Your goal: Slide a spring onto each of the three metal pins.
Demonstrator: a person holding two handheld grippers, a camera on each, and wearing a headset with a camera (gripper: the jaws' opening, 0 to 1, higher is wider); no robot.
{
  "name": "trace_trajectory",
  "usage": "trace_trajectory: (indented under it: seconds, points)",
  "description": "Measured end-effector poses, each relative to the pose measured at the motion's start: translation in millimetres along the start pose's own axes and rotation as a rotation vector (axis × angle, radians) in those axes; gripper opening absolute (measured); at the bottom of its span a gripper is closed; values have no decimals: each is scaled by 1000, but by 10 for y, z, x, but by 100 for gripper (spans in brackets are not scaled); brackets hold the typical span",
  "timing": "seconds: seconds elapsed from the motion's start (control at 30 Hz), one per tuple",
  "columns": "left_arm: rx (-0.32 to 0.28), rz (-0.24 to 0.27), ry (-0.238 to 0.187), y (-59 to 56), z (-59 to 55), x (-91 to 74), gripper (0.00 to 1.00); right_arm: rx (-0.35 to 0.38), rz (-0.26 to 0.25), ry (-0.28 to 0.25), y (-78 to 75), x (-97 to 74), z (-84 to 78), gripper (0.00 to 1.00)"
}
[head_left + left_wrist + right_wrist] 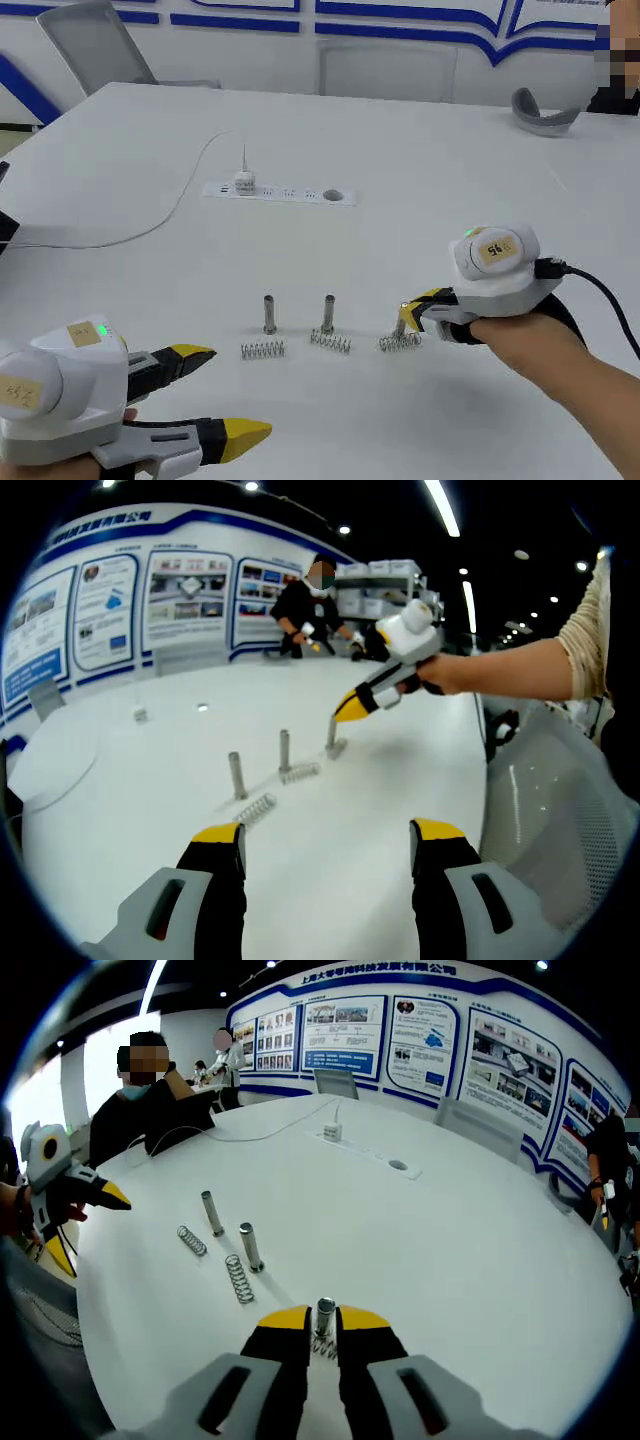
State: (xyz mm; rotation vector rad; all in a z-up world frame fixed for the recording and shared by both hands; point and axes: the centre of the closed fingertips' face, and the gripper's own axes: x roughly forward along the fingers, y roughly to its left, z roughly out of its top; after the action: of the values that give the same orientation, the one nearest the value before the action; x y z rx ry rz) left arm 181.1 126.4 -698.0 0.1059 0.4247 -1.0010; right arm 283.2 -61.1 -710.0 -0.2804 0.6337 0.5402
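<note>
The right claw [325, 1318] sat almost together around the end pin [325, 1307], with the end spring [321, 1346] lying between its jaws; whether it pinched either I could not tell. The middle pin [250, 1245] and far pin [211, 1212] stood upright on the white worktop [450, 1240], with the middle spring [238, 1278] and far spring [190, 1240] lying beside them. The left claw [328, 830] hung wide apart, empty.
</note>
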Motion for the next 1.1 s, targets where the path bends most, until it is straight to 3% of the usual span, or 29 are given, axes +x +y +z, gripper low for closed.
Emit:
trace_trajectory:
  seconds: [0.37, 0.53, 0.7, 0.93, 1.1]
  points:
    - [15, -7, -17, -24, 70, 46, 68, -58, 4, -22, -118, -161, 44, 16]
    - [22, -6, -22, 20, 103, 41, 68, -136, 61, 16, -107, -137, -74, 21]
    - [25, 0, -17, 51, 115, 8, 68, -206, 184, 66, 35, -71, -221, 21]
    - [16, 10, -16, 118, 89, -7, 67, -252, 224, 83, 83, 15, -275, 21]
    - [8, 9, -17, 82, 81, 25, 67, -268, 246, 96, 78, 70, -317, 21]
